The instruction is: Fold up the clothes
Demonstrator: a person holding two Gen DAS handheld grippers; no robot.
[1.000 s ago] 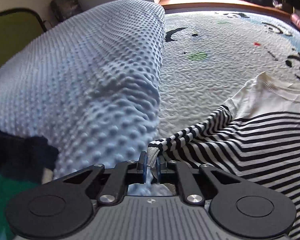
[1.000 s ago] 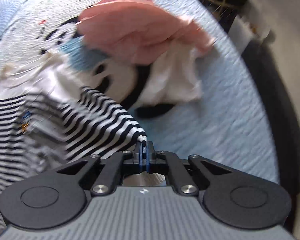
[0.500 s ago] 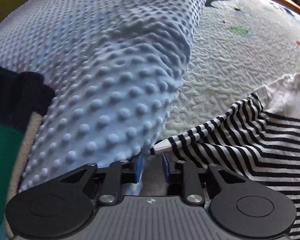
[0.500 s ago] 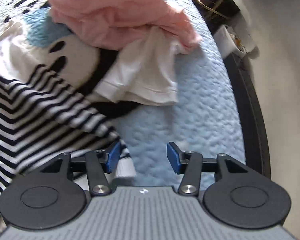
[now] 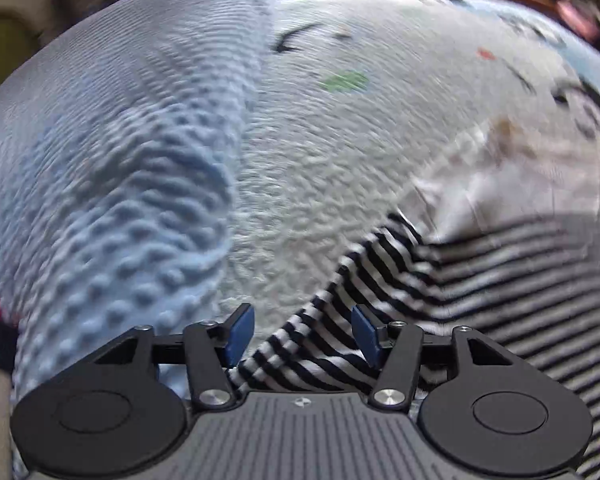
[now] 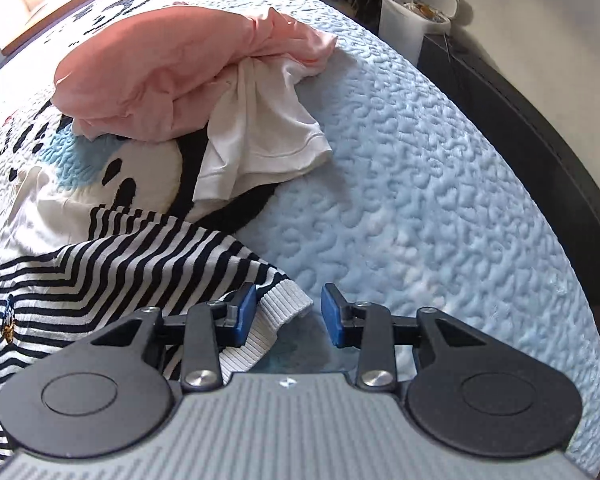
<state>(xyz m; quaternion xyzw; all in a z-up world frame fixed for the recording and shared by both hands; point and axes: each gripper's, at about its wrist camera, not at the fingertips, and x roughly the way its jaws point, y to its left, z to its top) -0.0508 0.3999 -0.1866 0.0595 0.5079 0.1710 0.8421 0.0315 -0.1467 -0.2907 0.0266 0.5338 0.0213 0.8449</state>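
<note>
A black-and-white striped sweater (image 5: pixel 480 280) with a white yoke lies spread on the quilted bedspread (image 5: pixel 320 152). My left gripper (image 5: pixel 302 332) is open, and the left sleeve (image 5: pixel 312 344) lies loose between its fingers. In the right wrist view the sweater (image 6: pixel 100 276) lies at the left, with its white ribbed cuff (image 6: pixel 276 316) beside the left finger. My right gripper (image 6: pixel 288 314) is open and holds nothing.
A bumpy light-blue blanket (image 5: pixel 112 168) is heaped at the left. A pink garment (image 6: pixel 164 68) and a white garment (image 6: pixel 256 136) are piled further back on the bed. The dark bed edge (image 6: pixel 540 152) and a white bin (image 6: pixel 412 20) are at the right.
Both grippers have opened and let go of the sweater's sleeves. The left jaws have opened wider since half a second ago, and both cameras have pulled back a little.
</note>
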